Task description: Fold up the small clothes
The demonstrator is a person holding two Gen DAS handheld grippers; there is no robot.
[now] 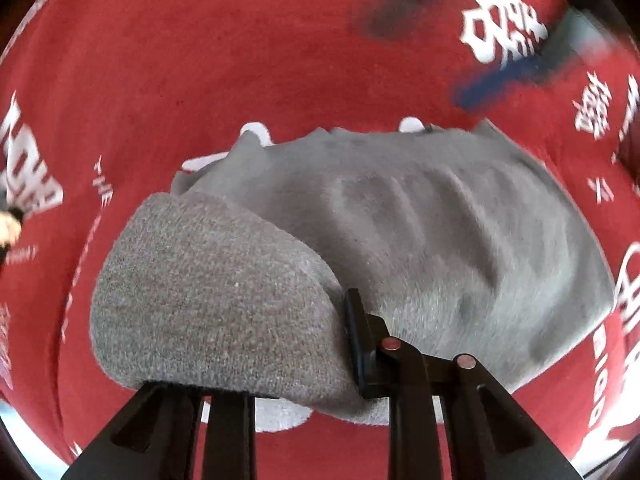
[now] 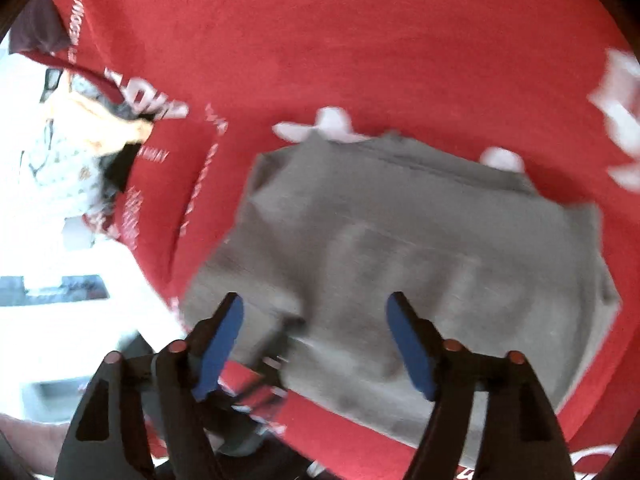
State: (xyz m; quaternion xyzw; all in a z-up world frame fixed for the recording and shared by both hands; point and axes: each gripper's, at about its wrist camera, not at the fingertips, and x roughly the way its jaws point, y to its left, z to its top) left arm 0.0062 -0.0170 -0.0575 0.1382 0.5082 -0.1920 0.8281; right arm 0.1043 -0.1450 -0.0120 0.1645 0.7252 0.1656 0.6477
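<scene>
A small grey garment [image 1: 440, 220] lies on a red cloth [image 1: 240, 60] with white print. My left gripper [image 1: 288, 344] is shut on a fold of its near edge. The knit fold [image 1: 208, 292] drapes over and hides the left finger; the right finger [image 1: 356, 336] presses against it. In the right wrist view the same grey garment [image 2: 420, 240] lies flat. My right gripper [image 2: 316, 304] hangs above its near part, blue pads [image 2: 412, 344] wide apart with nothing pinched. The right gripper [image 1: 504, 76] shows as a blue blur at the far right of the left wrist view.
The red cloth [image 2: 400, 40] covers the whole surface. Its edge [image 2: 152, 280] runs down the left, with pale floor and light-patterned things [image 2: 60, 152] beyond. A hand [image 1: 8, 228] shows at the left border. A dark blurred shape [image 2: 272, 364] sits at the garment's near edge.
</scene>
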